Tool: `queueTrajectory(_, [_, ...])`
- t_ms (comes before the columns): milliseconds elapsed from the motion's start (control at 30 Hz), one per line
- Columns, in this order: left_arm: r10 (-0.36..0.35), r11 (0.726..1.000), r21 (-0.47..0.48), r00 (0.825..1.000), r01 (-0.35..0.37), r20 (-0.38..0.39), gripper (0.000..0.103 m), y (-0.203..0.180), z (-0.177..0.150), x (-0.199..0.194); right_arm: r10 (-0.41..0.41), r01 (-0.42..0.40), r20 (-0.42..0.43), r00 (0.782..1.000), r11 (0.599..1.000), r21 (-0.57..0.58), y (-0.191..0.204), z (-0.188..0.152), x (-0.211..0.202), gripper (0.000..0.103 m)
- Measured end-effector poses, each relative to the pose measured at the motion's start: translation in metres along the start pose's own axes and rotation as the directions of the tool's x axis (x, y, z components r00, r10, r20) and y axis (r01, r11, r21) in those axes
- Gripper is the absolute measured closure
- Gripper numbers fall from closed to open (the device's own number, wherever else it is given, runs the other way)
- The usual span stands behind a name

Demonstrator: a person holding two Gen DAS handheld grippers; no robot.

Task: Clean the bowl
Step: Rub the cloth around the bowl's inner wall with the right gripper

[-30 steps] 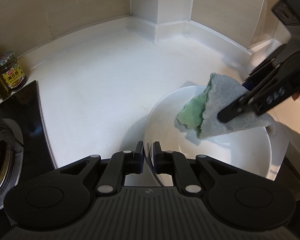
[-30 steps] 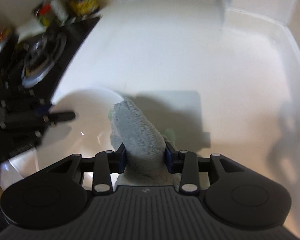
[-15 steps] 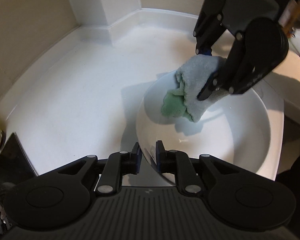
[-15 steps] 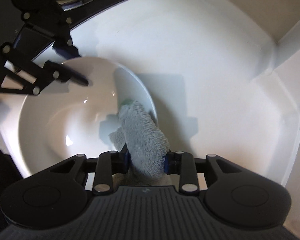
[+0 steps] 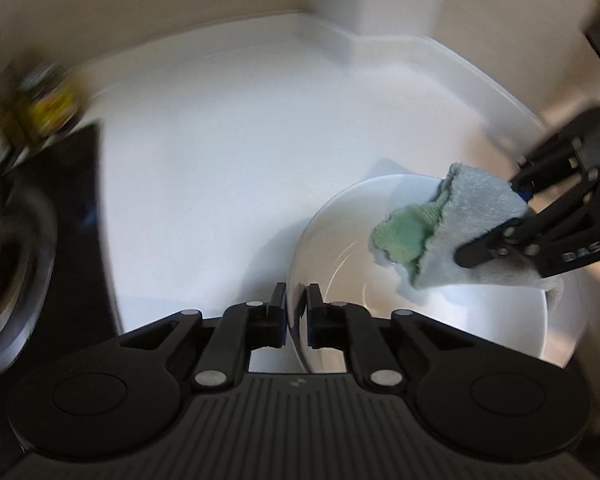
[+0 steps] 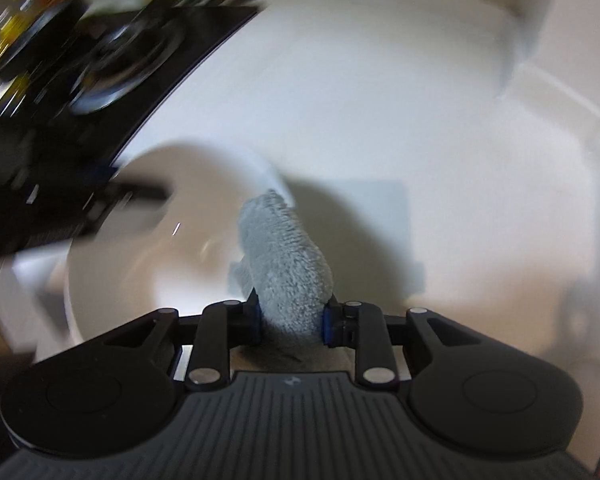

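Left gripper (image 5: 297, 312): I'm pinching the near rim of the white bowl (image 5: 340, 256), steadying it on the white counter (image 5: 228, 152).
Right gripper (image 6: 291, 320): clamped on the grey-green cloth (image 5: 452, 232), its folded end down inside the bowl's far side.
Progress: mid-wipe, I'd say; the inside looks glossy and I spot no residue, though blur hides detail.
Left to do: finish the remaining wall, lift the cloth out.

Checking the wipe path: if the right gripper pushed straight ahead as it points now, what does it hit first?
The right gripper is shut on the cloth, whose tip leads. Straight ahead, that tip likely meets the bowl at its far wall near the rim; depth is blurred, so it may already touch.
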State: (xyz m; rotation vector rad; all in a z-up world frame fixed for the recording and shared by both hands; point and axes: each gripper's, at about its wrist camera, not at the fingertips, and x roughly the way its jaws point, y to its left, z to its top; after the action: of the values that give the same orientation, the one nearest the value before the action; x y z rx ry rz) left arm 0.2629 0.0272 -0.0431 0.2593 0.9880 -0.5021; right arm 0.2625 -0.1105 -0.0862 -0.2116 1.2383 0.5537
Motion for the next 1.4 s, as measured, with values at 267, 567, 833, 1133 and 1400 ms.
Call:
queueTrajectory(267, [-0.062,0.943,0.322,0.996,0.080,-0.065,0.091,-0.010,0.024,0.010,-0.136,0.112,-0.024,0.990,0.892,-0.439,0.019,0.048,0.013,0.078])
queueTrajectory(567, [0.023,0.993,-0.120,1.000,-0.022,0.003,0.080,0.010,0.001,-0.012,-0.064,0.072,0.056,0.996,0.983,-0.168,-0.008,0.045,0.011,0.079])
queueTrajectory(833, [-0.034,0.999,0.031,0.999,0.034,-0.009,0.094,0.002,0.010,-0.004,-0.010,0.010,-0.002,1.000,0.993,-0.114,0.001,0.009,-0.001,0.079])
queueTrajectory(1133, [-0.068,0.945,0.316,0.996,0.083,-0.058,0.092,-0.018,0.040,0.010,-0.118,0.108,-0.009,0.993,0.934,-0.341,0.005,0.034,0.007,0.078])
queueTrajectory(1400, [0.016,0.999,-0.038,1.000,-0.017,-0.018,0.084,0.000,0.019,-0.010,-0.106,0.113,0.061,0.993,0.984,-0.139,-0.017,0.034,0.004,0.079])
